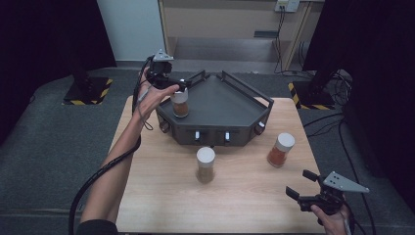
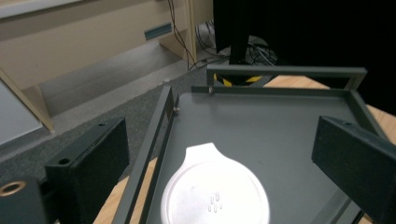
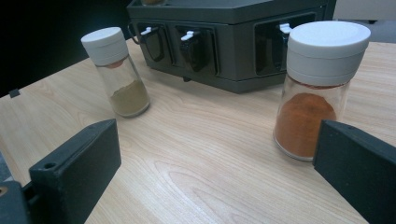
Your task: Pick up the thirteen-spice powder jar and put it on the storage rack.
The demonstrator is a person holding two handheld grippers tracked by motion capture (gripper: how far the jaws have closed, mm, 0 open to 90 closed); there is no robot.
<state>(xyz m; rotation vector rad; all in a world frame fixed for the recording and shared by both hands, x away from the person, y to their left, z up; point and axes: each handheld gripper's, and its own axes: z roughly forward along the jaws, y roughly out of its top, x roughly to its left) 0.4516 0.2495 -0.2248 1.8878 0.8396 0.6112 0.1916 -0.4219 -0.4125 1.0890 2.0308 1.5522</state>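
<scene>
Jars are going onto the dark tray, one at a time, and the first one looks done.

From the high view, the left gripper sits over the red jar, which stands upright on the tray's near left corner. The left arm reaches far forward across the table, with the hand bent at the wrist so the gripper points across at the jar's lid. Its jaws stand on either side of the lid, and I think they are letting go. Two more jars wait on the table: a brown jar just in front of the tray and an orange jar near the right side. The right gripper hangs low by the table's near right corner, jaws wide, holding nothing. That hand is pulled back near the edge.

In the left gripper view, the jaws stand wide apart. The white lid sits between them, and the pads do not touch it. The jar is just inside the tray's rail.

In the right gripper view, the wide jaws point at the orange jar, close ahead and a bit right. The brown jar is farther off to the left.

Next, I think the left hand needs to lift straight up so it does not knock the jar. Then one gripper should go for a jar on the table.
</scene>
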